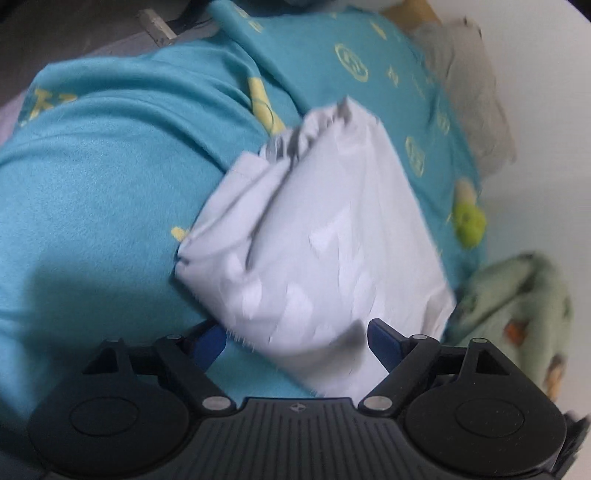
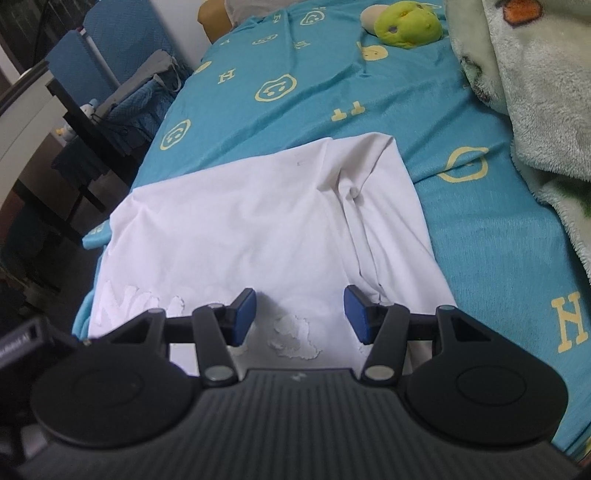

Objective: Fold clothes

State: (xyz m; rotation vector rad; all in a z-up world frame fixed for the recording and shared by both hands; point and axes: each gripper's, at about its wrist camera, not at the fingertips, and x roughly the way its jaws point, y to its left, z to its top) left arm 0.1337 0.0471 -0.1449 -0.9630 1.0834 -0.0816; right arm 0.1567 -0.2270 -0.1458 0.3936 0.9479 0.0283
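Observation:
A white garment (image 2: 240, 221) lies folded into a rough rectangle on the turquoise bed sheet (image 2: 314, 92), with a raised white print near its close edge. My right gripper (image 2: 300, 314) hovers over that close edge, jaws apart and nothing pinched between the blue pads (image 2: 243, 314). In the blurred left wrist view the same white garment (image 1: 332, 240) runs diagonally, its bunched end pointing away. My left gripper (image 1: 297, 339) is open wide at the garment's near corner. Cloth lies between its fingers, but the pads (image 1: 384, 339) do not press on it.
A pale green fleece blanket (image 2: 535, 92) is heaped along the right side of the bed. A green plush toy (image 2: 406, 22) sits at the far end. The bed's left edge drops to a dark floor with blue chairs (image 2: 103, 55) and a desk.

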